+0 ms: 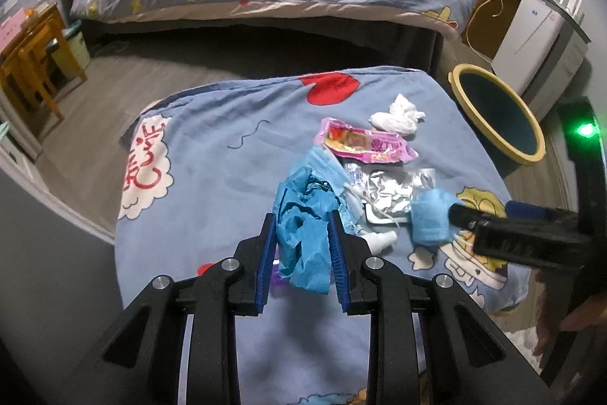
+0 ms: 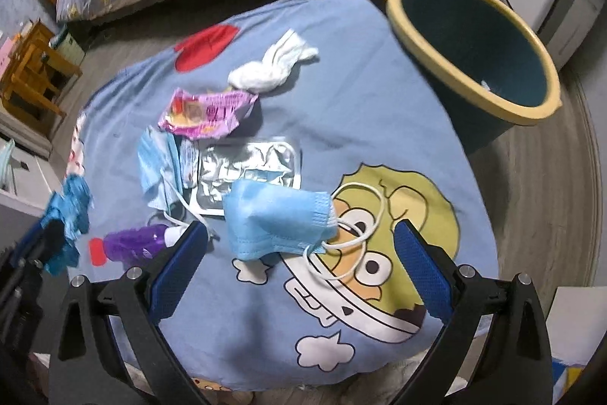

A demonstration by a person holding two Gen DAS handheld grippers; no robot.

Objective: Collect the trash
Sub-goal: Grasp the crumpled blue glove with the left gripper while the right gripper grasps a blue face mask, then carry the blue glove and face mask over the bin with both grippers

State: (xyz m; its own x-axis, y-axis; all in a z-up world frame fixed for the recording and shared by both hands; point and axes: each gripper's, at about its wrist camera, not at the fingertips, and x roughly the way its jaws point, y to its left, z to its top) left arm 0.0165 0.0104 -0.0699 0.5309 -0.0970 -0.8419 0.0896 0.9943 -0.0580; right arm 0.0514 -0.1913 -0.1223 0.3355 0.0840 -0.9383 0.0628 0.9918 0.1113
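Two grippers work over a blue cartoon-print cloth (image 2: 379, 124) spread with litter. The left gripper (image 1: 301, 226) has its blue pads pressed against a crumpled blue glove (image 1: 303, 234), which hangs bunched between them, clear of the cloth. The right gripper (image 2: 301, 240) stands with its jaws wide apart and nothing held; between its fingertips and just ahead lies a folded blue face mask (image 2: 277, 219), its white ear loops trailing toward the right finger. Just off that gripper's left finger lies a purple spray bottle (image 2: 132, 243) on its side. Beyond the mask is a flattened silver foil pack (image 2: 246, 169), with a second blue mask (image 2: 155, 162) to its left. Farther ahead sits a pink snack wrapper (image 2: 205, 112), then a wad of white tissue (image 2: 269, 67). Off the cloth, ahead and to the right, a dark green bin with a yellow rim (image 2: 470, 59) stands on the floor.
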